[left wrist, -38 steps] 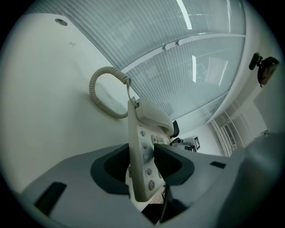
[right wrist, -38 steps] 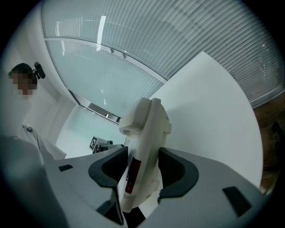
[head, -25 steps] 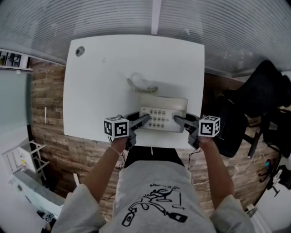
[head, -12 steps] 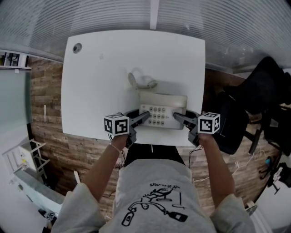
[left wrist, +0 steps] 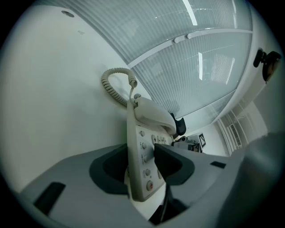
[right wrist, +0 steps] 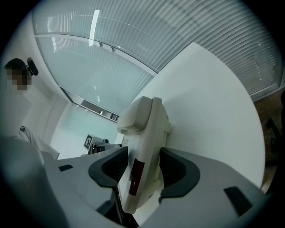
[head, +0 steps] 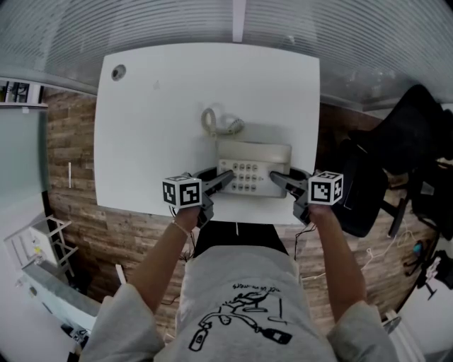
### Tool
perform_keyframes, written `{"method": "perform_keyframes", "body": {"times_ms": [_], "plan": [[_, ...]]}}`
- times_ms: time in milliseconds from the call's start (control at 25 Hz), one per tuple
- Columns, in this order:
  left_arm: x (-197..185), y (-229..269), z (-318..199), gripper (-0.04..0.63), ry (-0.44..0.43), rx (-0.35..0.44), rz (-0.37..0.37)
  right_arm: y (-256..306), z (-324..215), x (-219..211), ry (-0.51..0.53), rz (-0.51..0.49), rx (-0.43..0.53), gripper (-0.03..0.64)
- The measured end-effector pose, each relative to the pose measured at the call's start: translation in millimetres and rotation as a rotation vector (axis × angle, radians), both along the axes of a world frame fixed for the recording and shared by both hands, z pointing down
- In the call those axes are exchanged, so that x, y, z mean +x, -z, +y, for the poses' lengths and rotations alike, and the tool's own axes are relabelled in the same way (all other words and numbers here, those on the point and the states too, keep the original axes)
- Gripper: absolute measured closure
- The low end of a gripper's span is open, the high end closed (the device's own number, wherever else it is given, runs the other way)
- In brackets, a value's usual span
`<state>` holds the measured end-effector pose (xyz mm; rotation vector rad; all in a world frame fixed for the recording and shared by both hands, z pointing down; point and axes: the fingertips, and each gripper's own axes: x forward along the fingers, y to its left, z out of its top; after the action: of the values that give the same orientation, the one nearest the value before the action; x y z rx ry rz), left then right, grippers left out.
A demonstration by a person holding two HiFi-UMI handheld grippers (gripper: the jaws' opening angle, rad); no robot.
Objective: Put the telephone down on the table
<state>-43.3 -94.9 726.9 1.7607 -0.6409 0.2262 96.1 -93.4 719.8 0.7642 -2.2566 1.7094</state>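
A cream telephone [head: 253, 170] with a keypad and its handset [left wrist: 151, 113] on the cradle sits over the front part of the white table [head: 163, 106]. Its coiled cord [head: 216, 121] lies on the table just beyond it. My left gripper [head: 225, 178] is shut on the telephone's left edge, one jaw on the keypad face [left wrist: 144, 153]. My right gripper [head: 277, 179] is shut on the right edge [right wrist: 144, 142]. Whether the base touches the tabletop I cannot tell.
A round cable hole [head: 118, 71] marks the table's far left corner. A black office chair [head: 396, 162] stands to the right of the table. Ribbed window blinds [head: 233, 21] run behind the far edge, and wooden floor [head: 71, 155] lies to the left.
The table and telephone sit slightly higher in the head view. Both grippers keep the same hold on the telephone's two sides.
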Motion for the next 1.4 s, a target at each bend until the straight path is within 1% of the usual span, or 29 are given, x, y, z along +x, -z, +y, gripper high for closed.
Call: {"method": "perform_keyframes", "body": {"times_ms": [280, 560, 640, 720, 760, 840, 880, 1000, 1040, 1240, 1400], "plan": [[1, -3, 2, 0.423, 0.005, -0.021, 0.004, -1, -1, -1, 0.01, 0.032, 0.006, 0.387], [1, -8, 4, 0.416, -0.004, -0.046, -0.021, -2, -2, -1, 0.01, 0.06, 0.01, 0.387], [-2, -11, 3, 0.413, -0.01, -0.044, -0.048, -1, -2, -1, 0.007, 0.07, 0.009, 0.387], [-8, -16, 2, 0.411, -0.017, -0.044, -0.093, -2, -2, -2, 0.002, 0.08, 0.007, 0.383], [-8, -17, 2, 0.41, -0.02, -0.049, -0.096, -2, -2, -2, 0.0, 0.085, 0.007, 0.382], [-2, -12, 2, 0.408, -0.024, -0.056, -0.075, -3, -3, -2, -0.002, 0.096, 0.008, 0.382], [-1, -11, 1, 0.405, -0.028, -0.051, -0.086, -3, -3, -2, -0.003, 0.103, 0.007, 0.38], [-3, -11, -1, 0.391, -0.055, -0.019, -0.173, -4, -3, -2, 0.003, 0.128, 0.007, 0.38], [-3, -12, -1, 0.391, -0.058, -0.018, -0.185, -3, -3, -2, 0.003, 0.138, 0.005, 0.379], [-3, -13, -2, 0.391, -0.058, -0.029, -0.202, -5, -4, 0, 0.003, 0.186, -0.004, 0.374], [-3, -14, -3, 0.391, -0.044, -0.035, -0.216, -4, -6, 1, 0.01, 0.267, 0.002, 0.37]]}}
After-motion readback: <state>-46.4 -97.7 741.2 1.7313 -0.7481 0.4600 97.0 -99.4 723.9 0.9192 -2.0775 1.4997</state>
